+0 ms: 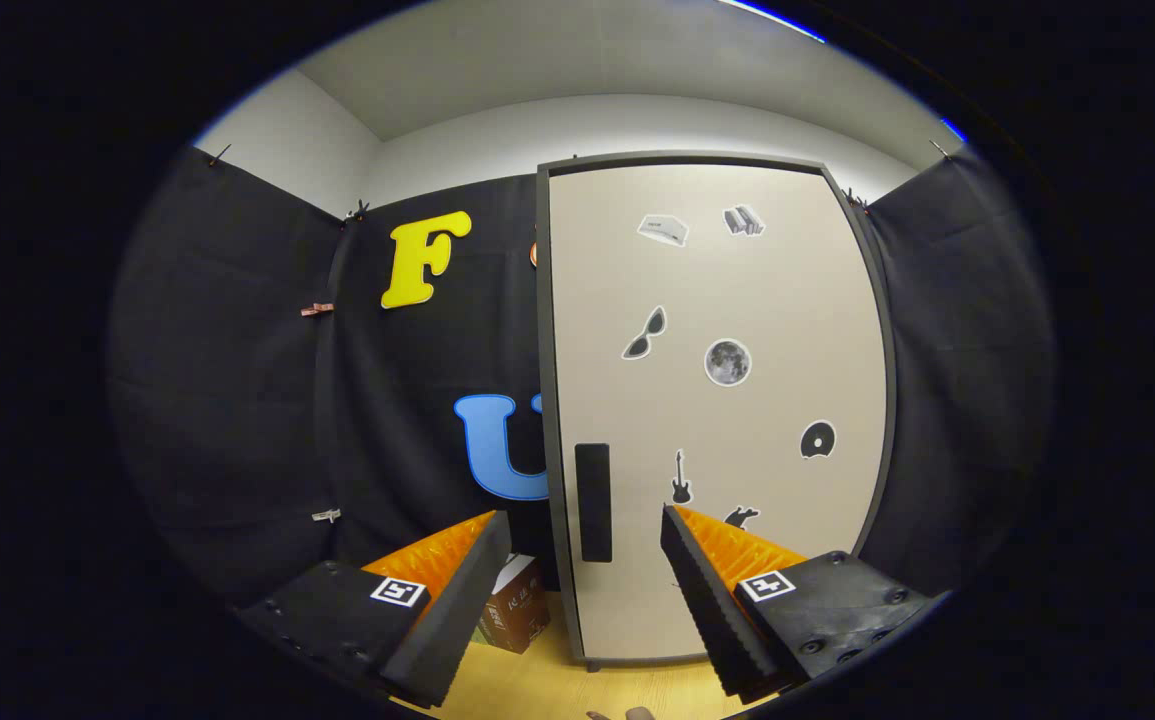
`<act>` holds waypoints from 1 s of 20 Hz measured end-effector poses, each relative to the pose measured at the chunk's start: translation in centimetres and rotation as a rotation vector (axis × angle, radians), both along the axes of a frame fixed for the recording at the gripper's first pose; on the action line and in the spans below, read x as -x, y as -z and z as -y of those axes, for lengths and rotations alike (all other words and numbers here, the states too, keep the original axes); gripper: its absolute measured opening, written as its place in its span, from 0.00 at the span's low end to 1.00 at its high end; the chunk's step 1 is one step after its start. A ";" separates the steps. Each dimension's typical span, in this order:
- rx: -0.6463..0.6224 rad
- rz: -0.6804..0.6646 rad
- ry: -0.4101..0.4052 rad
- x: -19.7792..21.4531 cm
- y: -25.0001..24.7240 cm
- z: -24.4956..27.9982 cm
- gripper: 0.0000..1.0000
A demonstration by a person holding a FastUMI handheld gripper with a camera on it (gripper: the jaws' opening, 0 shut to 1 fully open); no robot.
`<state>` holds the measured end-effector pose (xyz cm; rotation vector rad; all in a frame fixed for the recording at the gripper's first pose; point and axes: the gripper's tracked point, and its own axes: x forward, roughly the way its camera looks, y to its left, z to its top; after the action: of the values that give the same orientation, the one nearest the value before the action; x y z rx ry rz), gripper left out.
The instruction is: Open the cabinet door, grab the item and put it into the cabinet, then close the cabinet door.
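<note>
Beige cabinet door point(717, 400) shut (dark handle point(593, 502)), small brown box point(515, 605) left of it

One cabinet point(717, 400) with one closed door and one dark handle point(593, 502); seven stickers counted on the door; one small box point(515, 605) on the surface point(557, 690); one hand-held gripper point(587, 545), two fingers spread apart.

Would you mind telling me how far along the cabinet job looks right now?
Nothing looks done yet: the cabinet door is shut and the box sits on the table beside it. In hand: the open gripper faces the door, its handle between the fingers, untouched. Left: opening, loading the box, closing.
</note>
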<state>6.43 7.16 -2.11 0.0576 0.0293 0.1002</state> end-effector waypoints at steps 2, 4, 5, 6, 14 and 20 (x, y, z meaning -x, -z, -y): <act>0.008 -0.018 0.000 -1.4 1.1 -0.3 0.97; 0.019 -0.026 0.003 -2.8 2.1 -0.5 0.97; 0.026 -0.027 0.004 -3.4 2.6 -0.6 0.97; 0.034 -0.023 0.007 -4.1 2.9 -0.6 0.97; 0.053 0.011 0.062 -8.9 4.4 -0.4 0.97; 0.066 -0.009 0.109 -11.8 6.0 0.4 0.97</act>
<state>18.24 6.76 -8.14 -0.0060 0.0379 -0.0096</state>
